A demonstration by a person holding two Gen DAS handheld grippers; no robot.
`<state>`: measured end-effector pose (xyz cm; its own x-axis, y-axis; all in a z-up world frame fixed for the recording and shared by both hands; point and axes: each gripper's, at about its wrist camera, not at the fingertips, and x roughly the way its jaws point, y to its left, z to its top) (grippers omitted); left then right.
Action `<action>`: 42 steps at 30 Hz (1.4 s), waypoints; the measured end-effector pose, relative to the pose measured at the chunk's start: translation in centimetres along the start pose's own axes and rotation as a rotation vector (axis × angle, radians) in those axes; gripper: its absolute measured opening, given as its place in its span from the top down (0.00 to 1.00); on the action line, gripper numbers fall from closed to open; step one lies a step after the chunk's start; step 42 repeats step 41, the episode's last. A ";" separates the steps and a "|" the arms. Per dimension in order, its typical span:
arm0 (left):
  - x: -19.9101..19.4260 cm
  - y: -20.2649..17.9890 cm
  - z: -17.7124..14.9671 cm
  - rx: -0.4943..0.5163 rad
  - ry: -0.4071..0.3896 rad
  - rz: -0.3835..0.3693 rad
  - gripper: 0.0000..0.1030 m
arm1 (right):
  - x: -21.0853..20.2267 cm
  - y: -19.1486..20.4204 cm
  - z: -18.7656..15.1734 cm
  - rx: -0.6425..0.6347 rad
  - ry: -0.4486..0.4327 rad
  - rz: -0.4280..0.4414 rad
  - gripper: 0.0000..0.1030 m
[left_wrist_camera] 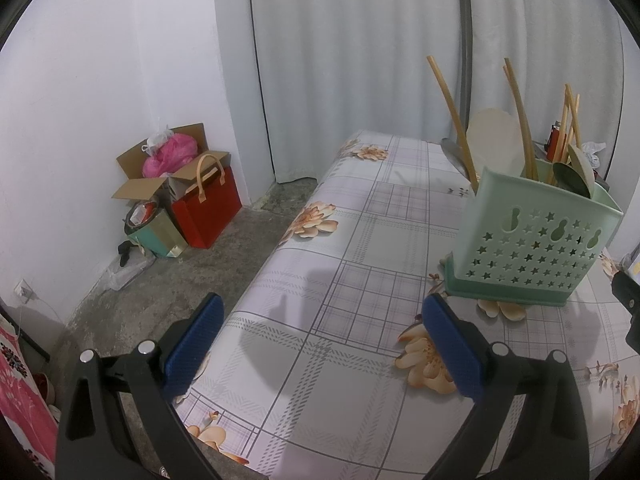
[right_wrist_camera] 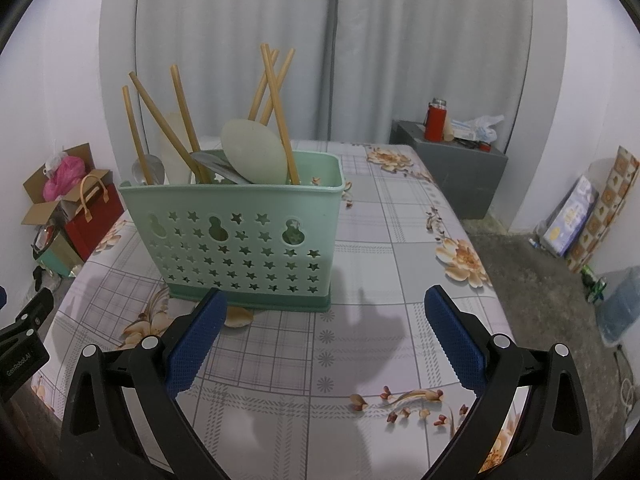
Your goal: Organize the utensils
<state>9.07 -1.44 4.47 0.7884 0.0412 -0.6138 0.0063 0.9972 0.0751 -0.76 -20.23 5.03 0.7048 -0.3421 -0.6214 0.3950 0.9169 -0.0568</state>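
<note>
A mint-green utensil holder [right_wrist_camera: 240, 240] with star cut-outs stands upright on the flowered tablecloth [right_wrist_camera: 400, 248]. Several wooden chopsticks [right_wrist_camera: 276, 108], a pale spoon [right_wrist_camera: 254, 158] and a metal spoon [right_wrist_camera: 149, 170] stick out of it. In the left wrist view the same holder [left_wrist_camera: 532, 248] stands at the right with chopsticks [left_wrist_camera: 454, 120] and a pale spoon [left_wrist_camera: 498, 140] inside. My left gripper [left_wrist_camera: 320, 312] hovers open over the table's left side, nothing between its fingers. Just in front of the holder, my right gripper [right_wrist_camera: 326, 308] is open and holds nothing.
On the floor to the left are a cardboard box [left_wrist_camera: 160, 168], a red gift bag [left_wrist_camera: 208, 208] and a gold-green bag [left_wrist_camera: 158, 232]. A grey cabinet [right_wrist_camera: 456, 168] carrying a red flask [right_wrist_camera: 435, 120] stands behind the table; a water jug [right_wrist_camera: 622, 304] sits at right.
</note>
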 end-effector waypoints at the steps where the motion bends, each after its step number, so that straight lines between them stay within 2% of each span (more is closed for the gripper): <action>1: 0.0 0.0 0.0 0.001 -0.001 0.000 0.05 | 0.0 0.0 0.0 0.000 0.000 0.001 0.08; 42: -0.1 0.2 -0.4 -0.005 0.008 -0.003 0.05 | 0.0 0.2 0.1 0.003 -0.001 0.000 0.08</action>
